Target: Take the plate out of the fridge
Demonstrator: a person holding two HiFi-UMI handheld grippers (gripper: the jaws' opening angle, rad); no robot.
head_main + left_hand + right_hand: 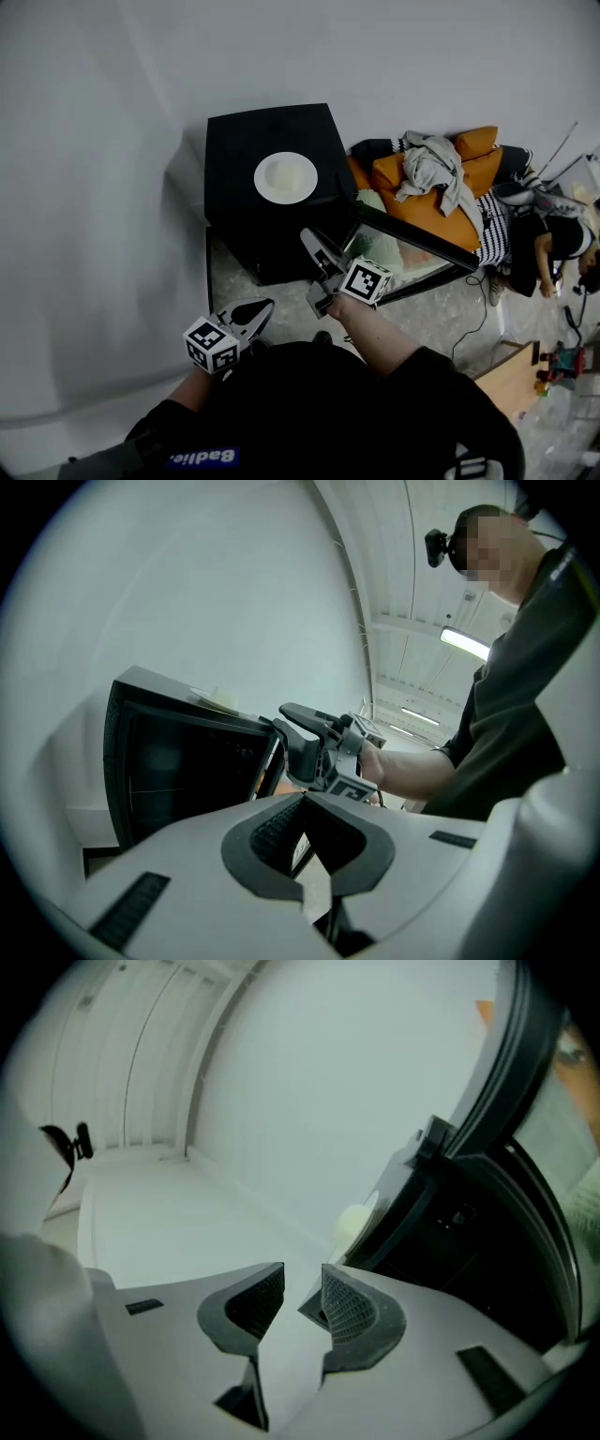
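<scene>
Plate [286,176]: white, lying on top of the black mini fridge [246,131]. Fridge door [412,246]: open. Right gripper [313,244]: by the open door, jaws apart, nothing between. Left gripper [257,308]: lower, jaws together, empty. Orange sofa [441,214]: beyond.

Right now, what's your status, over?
Left claw shut, empty. Right claw open, empty, by the door. Plate sits on top of the fridge. Door open.
</scene>
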